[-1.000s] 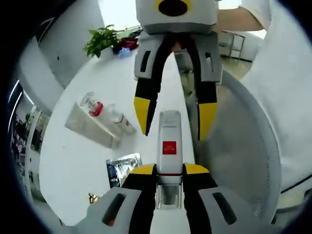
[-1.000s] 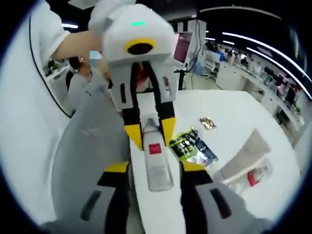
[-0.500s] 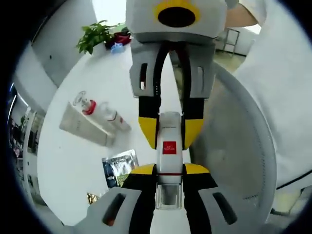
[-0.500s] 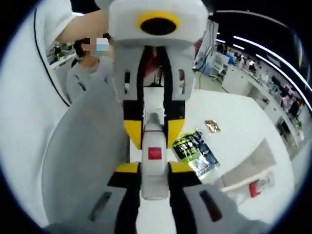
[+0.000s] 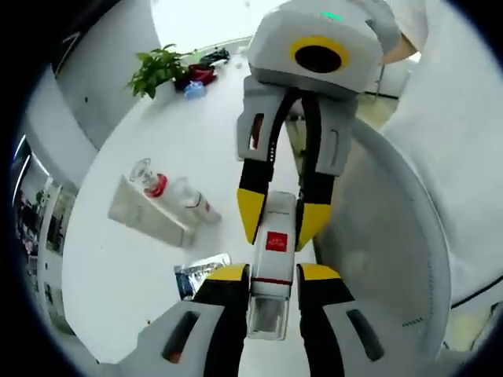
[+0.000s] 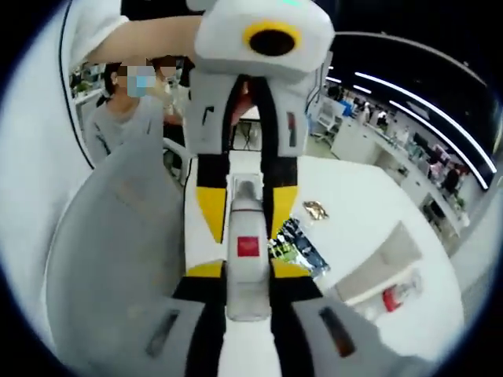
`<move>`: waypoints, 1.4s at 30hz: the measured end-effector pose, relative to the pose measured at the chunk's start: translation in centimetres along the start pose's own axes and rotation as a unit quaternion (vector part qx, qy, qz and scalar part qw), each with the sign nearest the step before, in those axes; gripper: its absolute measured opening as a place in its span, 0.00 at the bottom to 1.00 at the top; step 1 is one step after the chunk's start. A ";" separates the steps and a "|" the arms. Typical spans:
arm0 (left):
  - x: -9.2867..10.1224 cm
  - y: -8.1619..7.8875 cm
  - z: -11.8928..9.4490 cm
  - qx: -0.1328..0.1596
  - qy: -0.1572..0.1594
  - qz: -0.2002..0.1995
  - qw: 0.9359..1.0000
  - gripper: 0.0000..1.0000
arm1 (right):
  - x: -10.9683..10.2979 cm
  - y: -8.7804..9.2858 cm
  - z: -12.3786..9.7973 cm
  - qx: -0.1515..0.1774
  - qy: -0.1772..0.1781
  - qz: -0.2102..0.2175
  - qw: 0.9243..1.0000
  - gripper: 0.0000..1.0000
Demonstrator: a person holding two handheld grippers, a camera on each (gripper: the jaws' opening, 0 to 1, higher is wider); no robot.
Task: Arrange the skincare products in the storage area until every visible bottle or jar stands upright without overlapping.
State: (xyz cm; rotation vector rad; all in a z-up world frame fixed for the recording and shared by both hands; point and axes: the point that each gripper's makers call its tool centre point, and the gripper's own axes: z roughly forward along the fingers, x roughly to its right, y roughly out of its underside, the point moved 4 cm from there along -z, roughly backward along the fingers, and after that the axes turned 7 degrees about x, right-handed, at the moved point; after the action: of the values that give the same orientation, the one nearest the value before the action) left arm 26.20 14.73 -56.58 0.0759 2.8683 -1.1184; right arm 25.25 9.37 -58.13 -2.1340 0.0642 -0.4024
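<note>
In your left gripper view, your left hand-held gripper (image 5: 267, 276) rises from 6 o'clock with its yellow-tipped jaws clenched on the lower end of a clear bottle (image 5: 269, 271) that has a small red square label. The bottle points toward 12 o'clock, held above the white worktop (image 5: 126, 259). Your right hand-held gripper (image 5: 277, 217) reaches down from 12 o'clock, and its two yellow tips press against the far end of the same bottle, one on each side.

At 9 o'clock on the worktop a pale oblong tray (image 5: 145, 216) lies well apart from the held bottle. Two more clear bottles (image 5: 173, 188) lie on their sides along its edge, one with a red collar. A dark printed sachet (image 5: 195, 271) lies flat just beside your left jaw at 7 o'clock. A green plant (image 5: 157, 69) stands at 11 o'clock, at the worktop's far end.

In your right gripper view, the same bottle (image 6: 247, 255) sits at centre, gripped between your right hand-held gripper (image 6: 247, 271) from 6 o'clock and your left hand-held gripper (image 6: 245, 210) from 12 o'clock. The sachet (image 6: 297, 245) lies at 3 o'clock, a small gold wrapper (image 6: 317, 210) beyond it, and the tray (image 6: 383, 263) at 4 o'clock.
</note>
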 end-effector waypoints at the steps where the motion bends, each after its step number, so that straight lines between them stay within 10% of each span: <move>1: 0.0 0.0 0.1 -0.001 0.000 0.001 1.000 0.23 | 0.1 0.0 0.0 -0.002 0.003 -0.005 1.000 0.19; 11: -1.8 0.2 -0.8 0.047 -0.055 -0.045 0.996 0.37 | 1.1 0.1 -0.4 -0.007 0.022 -0.012 1.000 0.19; 24: -3.6 1.3 -3.8 0.188 -0.147 -0.216 0.947 0.48 | 2.9 0.5 -1.8 0.016 0.077 0.038 0.996 0.19; 28: -3.4 1.2 -3.7 0.223 -0.157 -0.261 0.926 0.52 | 3.5 0.0 -2.2 0.034 0.099 0.056 0.993 0.19; 42: -3.1 -1.0 -2.7 0.386 -0.138 -0.440 0.799 0.61 | 4.1 -2.4 -2.9 0.085 0.141 0.087 0.983 0.19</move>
State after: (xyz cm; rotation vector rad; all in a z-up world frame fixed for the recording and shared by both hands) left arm 29.11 15.77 -53.67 -1.3589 1.9360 -2.1145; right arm 27.99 7.59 -53.64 -1.8744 0.3633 -0.5833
